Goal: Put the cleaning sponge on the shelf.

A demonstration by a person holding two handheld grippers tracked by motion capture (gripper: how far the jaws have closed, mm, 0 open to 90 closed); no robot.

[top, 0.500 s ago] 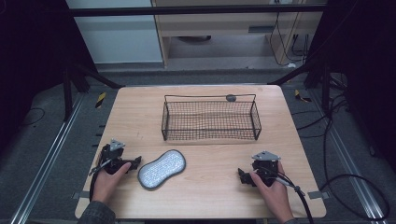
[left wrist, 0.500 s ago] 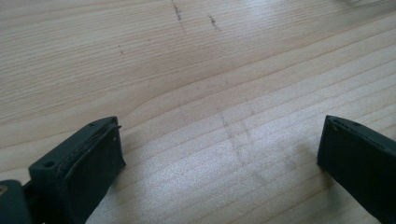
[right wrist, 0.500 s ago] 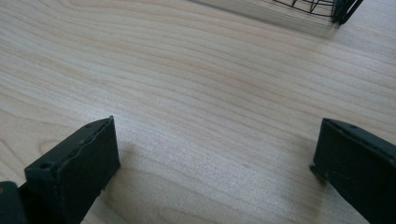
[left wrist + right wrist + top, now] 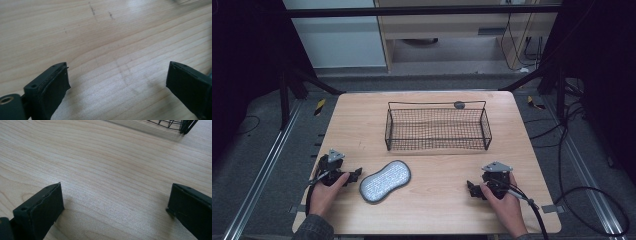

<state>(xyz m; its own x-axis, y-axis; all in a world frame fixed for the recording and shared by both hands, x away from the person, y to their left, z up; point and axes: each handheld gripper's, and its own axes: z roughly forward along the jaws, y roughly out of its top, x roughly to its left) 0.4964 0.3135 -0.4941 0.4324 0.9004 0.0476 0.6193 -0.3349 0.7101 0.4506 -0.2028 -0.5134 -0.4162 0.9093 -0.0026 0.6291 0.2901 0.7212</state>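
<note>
- Wooden table (image 4: pixel 362 120) is light brown, and both tools sit low on its near part.
- On the left, the person's left hand (image 4: pixel 323 192) holds the left gripper (image 4: pixel 357 173). A grey three-cornered plate sits on top of it.
- In the left gripper view the left gripper (image 4: pixel 117 82) has its two black jaws spread wide, with bare wood between them. It grips nothing.
- Just past the tips of the left gripper lies a flat, long, rounded pad (image 4: pixel 385 181), grey-white with many tiny dots. It lies flat on the table and slants a little. I cannot tell if the tips touch it.
- Farther away from both tools, near the middle of the table, stands a black wire basket (image 4: pixel 437 145). Wood shows through its mesh floor.
- A small dark round thing (image 4: pixel 459 104) sits by the far rim of the basket. It is too small to tell what it is.
- On the right, the person's right hand (image 4: pixel 504 205) holds the right gripper (image 4: pixel 471 188), which points toward the left gripper. The two tools are well apart.
- In the right gripper view the right gripper (image 4: pixel 115 202) also has its jaws spread wide over bare wood, gripping nothing. A corner of the basket (image 4: pixel 175 125) shows far ahead of it.
</note>
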